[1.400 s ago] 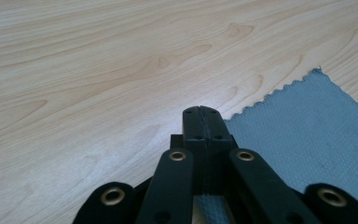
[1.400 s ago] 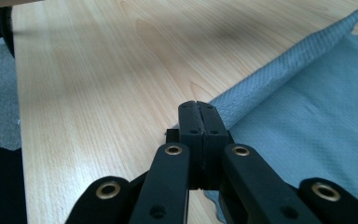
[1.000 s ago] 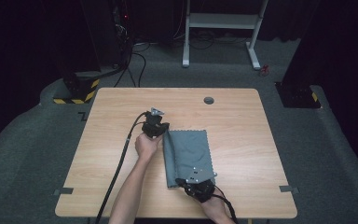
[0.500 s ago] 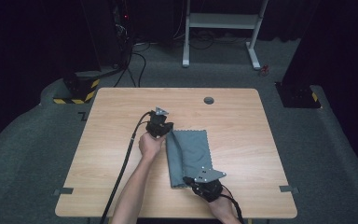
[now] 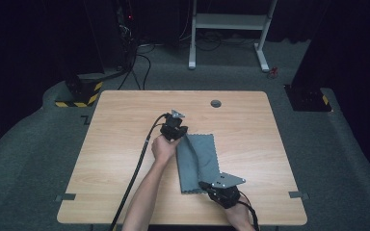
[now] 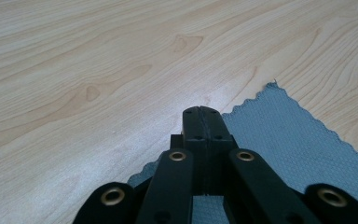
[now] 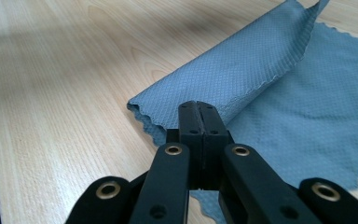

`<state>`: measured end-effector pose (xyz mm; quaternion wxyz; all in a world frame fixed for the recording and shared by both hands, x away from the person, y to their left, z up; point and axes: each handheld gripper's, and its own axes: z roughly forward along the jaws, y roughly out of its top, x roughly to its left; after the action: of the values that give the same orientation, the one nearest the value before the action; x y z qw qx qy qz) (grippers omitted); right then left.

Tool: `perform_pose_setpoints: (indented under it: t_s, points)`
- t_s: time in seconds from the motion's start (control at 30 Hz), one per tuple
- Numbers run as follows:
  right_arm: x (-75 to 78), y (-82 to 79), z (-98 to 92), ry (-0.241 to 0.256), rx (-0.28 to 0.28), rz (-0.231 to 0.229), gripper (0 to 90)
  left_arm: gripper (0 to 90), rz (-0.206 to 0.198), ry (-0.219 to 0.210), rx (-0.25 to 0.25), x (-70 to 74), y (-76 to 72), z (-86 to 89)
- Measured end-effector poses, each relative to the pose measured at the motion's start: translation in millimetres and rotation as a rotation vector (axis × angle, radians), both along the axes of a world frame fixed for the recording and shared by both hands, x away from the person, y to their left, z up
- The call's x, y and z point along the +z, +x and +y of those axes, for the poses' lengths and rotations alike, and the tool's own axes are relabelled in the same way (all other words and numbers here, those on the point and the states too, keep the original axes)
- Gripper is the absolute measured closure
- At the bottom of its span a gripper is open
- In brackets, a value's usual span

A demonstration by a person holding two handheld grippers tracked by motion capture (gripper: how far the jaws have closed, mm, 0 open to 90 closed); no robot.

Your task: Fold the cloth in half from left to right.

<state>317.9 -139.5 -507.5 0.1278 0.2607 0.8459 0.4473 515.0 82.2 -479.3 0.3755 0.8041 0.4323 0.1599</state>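
A grey-blue cloth [image 5: 204, 154] lies on the wooden table [image 5: 120, 125], its left part folded up in a long ridge. My left gripper [image 5: 181, 134] is at the cloth's far left corner. In the left gripper view its jaws [image 6: 203, 114] are pressed together with the cloth [image 6: 289, 140] coming out from under them. My right gripper [image 5: 204, 185] is at the cloth's near edge. In the right gripper view it [image 7: 199, 109] is shut on a scalloped edge of the cloth [image 7: 242, 70], which curls over the flat layer beneath.
A round cable hole [image 5: 215, 103] sits near the table's far edge. A white desk frame [image 5: 229, 21] and dark equipment with cables [image 5: 125, 43] stand on the floor beyond. Bare wood lies to the left and right of the cloth.
Both grippers have shifted to the right, carrying the cloth's left edge up and over toward the right. The cloth looks narrower than before.
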Motion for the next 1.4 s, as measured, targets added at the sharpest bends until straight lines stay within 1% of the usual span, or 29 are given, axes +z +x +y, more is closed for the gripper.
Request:
perform_pose_setpoints:
  t_s: [0.03, 0.1, 0.17, 0.2, 0.23, 0.27, 0.3, 0.43, 0.5, 0.53, 0.57, 0.6, 0.67, 0.7, 0.73, 0.8, 0.83, 0.93, 1.0, 1.1, 1.13, 1.2, 1.23, 1.27, 1.3, 1.33, 1.4]
  points:
    - [0.2, 0.2, -2.1, 0.002, -0.004, 0.001, 90.0, 90.0, 0.002, -0.006, 0.0, 0.4, -0.1, -1.8]
    - [1.3, 0.4, -6.9, 0.003, -0.009, -0.004, 90.0, 90.0, -0.008, 0.004, -0.012, 3.4, 1.1, -8.1]
    - [1.7, 0.3, -8.5, 0.004, -0.012, -0.006, 90.0, 90.0, -0.004, 0.001, -0.014, 4.3, 1.3, -10.7]
    - [2.1, 0.1, -10.3, 0.005, -0.015, -0.006, 90.0, 90.0, -0.013, 0.005, -0.017, 5.2, 1.8, -13.5]
    - [2.6, 0.1, -12.4, 0.006, -0.021, -0.007, 90.0, 90.0, -0.014, -0.001, -0.016, 5.4, 2.0, -15.1]
    - [2.8, 0.2, -13.6, 0.006, -0.023, -0.008, 90.0, 90.0, -0.019, 0.008, -0.02, 5.8, 2.6, -16.2]
    - [3.3, 0.2, -15.3, 0.007, -0.029, -0.006, 90.0, 90.0, -0.01, 0.0, -0.022, 5.2, 2.7, -19.1]
    - [4.2, -0.5, -20.0, 0.002, -0.036, -0.005, 90.0, 90.0, -0.009, 0.007, -0.028, 2.9, 4.3, -23.4]
    - [3.9, -2.1, -22.9, -0.008, -0.039, -0.008, 90.0, 90.0, -0.001, -0.003, -0.025, 1.5, 4.8, -28.0]
    - [3.9, -2.1, -22.9, -0.008, -0.039, -0.008, 90.0, 90.0, -0.001, -0.003, -0.025, 1.5, 4.8, -28.0]
    - [3.6, -2.4, -24.3, -0.009, -0.043, -0.007, 90.0, 90.0, -0.006, 0.009, -0.028, 1.9, 5.4, -28.6]
    - [3.2, -2.5, -26.0, -0.008, -0.045, -0.009, 90.0, 90.0, -0.003, 0.001, -0.028, 2.2, 5.0, -30.4]
    - [2.2, -3.4, -29.0, -0.008, -0.052, -0.003, 90.0, 90.0, -0.008, 0.007, -0.032, 3.4, 5.4, -32.9]
    - [1.6, -3.8, -30.4, -0.01, -0.052, -0.006, 90.0, 90.0, -0.004, 0.003, -0.03, 3.6, 5.3, -34.3]
    - [1.0, -4.5, -31.8, -0.013, -0.054, -0.005, 90.0, 90.0, -0.009, 0.007, -0.034, 3.5, 5.9, -34.9]
    - [0.0, -5.4, -34.6, -0.014, -0.059, -0.004, 90.0, 90.0, -0.006, 0.011, -0.038, 2.9, 6.4, -37.5]
    - [-0.2, -6.1, -37.9, -0.015, -0.072, 0.001, 90.0, 90.0, -0.009, 0.017, -0.042, 1.9, 7.2, -40.9]
    - [-0.6, -6.5, -40.7, -0.016, -0.08, 0.003, 90.0, 90.0, -0.003, 0.018, -0.047, 0.7, 8.5, -44.9]
    - [-1.1, -7.5, -42.6, -0.024, -0.084, -0.003, 90.0, 90.0, -0.007, 0.032, -0.055, -0.6, 9.0, -49.6]
    - [-2.7, -8.5, -45.2, -0.031, -0.09, 0.001, 90.0, 90.0, -0.011, 0.042, -0.062, -2.3, 9.1, -55.8]
    - [-3.6, -9.2, -47.2, -0.032, -0.095, 0.004, 90.0, 90.0, -0.005, 0.042, -0.063, -2.9, 9.2, -58.8]
    - [-4.0, -9.5, -48.4, -0.033, -0.097, 0.002, 90.0, 90.0, -0.009, 0.043, -0.066, -3.3, 9.4, -60.3]
    - [-4.9, -10.2, -50.7, -0.029, -0.102, 0.006, 90.0, 90.0, -0.003, 0.038, -0.067, -3.8, 8.9, -62.2]
    - [-4.9, -10.2, -50.7, -0.029, -0.102, 0.006, 90.0, 90.0, -0.009, 0.049, -0.075, -4.0, 9.2, -63.3]
    - [-6.0, -11.1, -52.3, -0.027, -0.107, 0.01, 90.0, 90.0, -0.005, 0.044, -0.074, -4.6, 9.0, -65.3]
    - [-6.5, -11.5, -52.8, -0.024, -0.109, 0.013, 90.0, 90.0, -0.009, 0.05, -0.078, -5.0, 9.8, -66.5]
    - [-7.1, -11.5, -53.6, -0.024, -0.109, 0.014, 90.0, 90.0, -0.004, 0.046, -0.08, -6.3, 10.2, -70.1]
